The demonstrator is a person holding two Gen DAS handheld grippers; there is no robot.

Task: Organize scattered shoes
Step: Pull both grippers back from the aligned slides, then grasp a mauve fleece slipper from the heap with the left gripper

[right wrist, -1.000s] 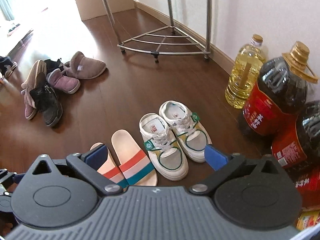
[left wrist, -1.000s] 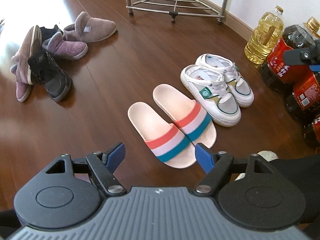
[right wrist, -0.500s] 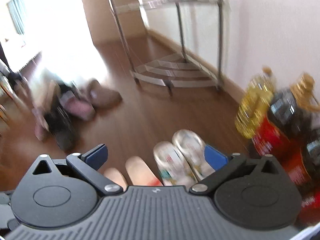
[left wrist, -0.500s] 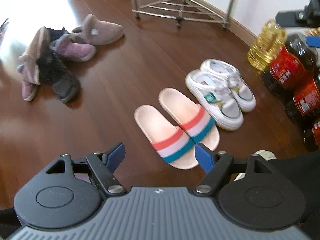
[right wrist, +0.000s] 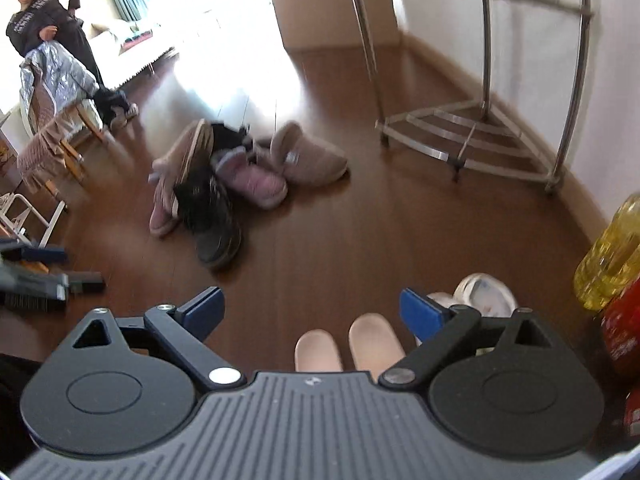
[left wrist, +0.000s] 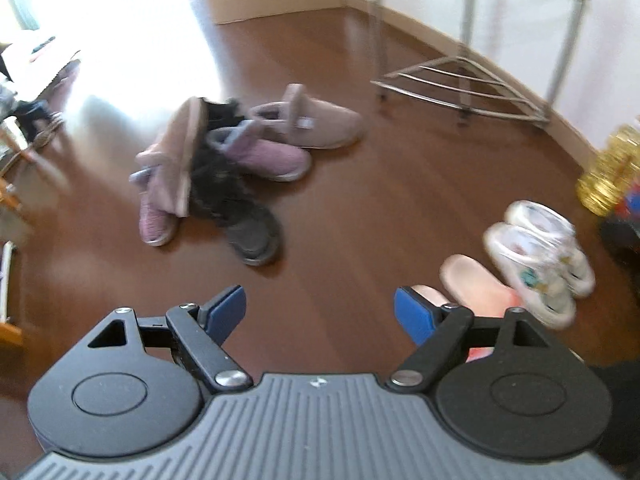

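A heap of shoes lies on the brown wood floor: a taupe slipper point(left wrist: 316, 122) point(right wrist: 312, 158), a purple slipper point(left wrist: 266, 156) point(right wrist: 256, 180), a black boot point(left wrist: 244, 216) point(right wrist: 212, 224) and another taupe slipper on edge point(left wrist: 176, 156) point(right wrist: 188, 152). A pink slide pair point(left wrist: 472, 284) point(right wrist: 348, 344) and a white sneaker pair point(left wrist: 540, 256) point(right wrist: 484, 290) stand side by side at the right. My left gripper point(left wrist: 320, 308) is open and empty above bare floor. My right gripper point(right wrist: 310, 310) is open and empty, also apart from the shoes.
A metal corner rack point(left wrist: 468, 84) point(right wrist: 472, 136) stands by the far wall. Oil bottles point(right wrist: 608, 256) point(left wrist: 608, 172) sit at the right. A person point(right wrist: 44, 20) and a wooden stool point(right wrist: 72, 132) are at the far left. The other gripper point(right wrist: 36, 276) shows at the left edge.
Both views have swung up and to the left. The shoe heap now sits near the centre, and the slide and sneaker pairs have slid to the lower right. Both grippers stay open.
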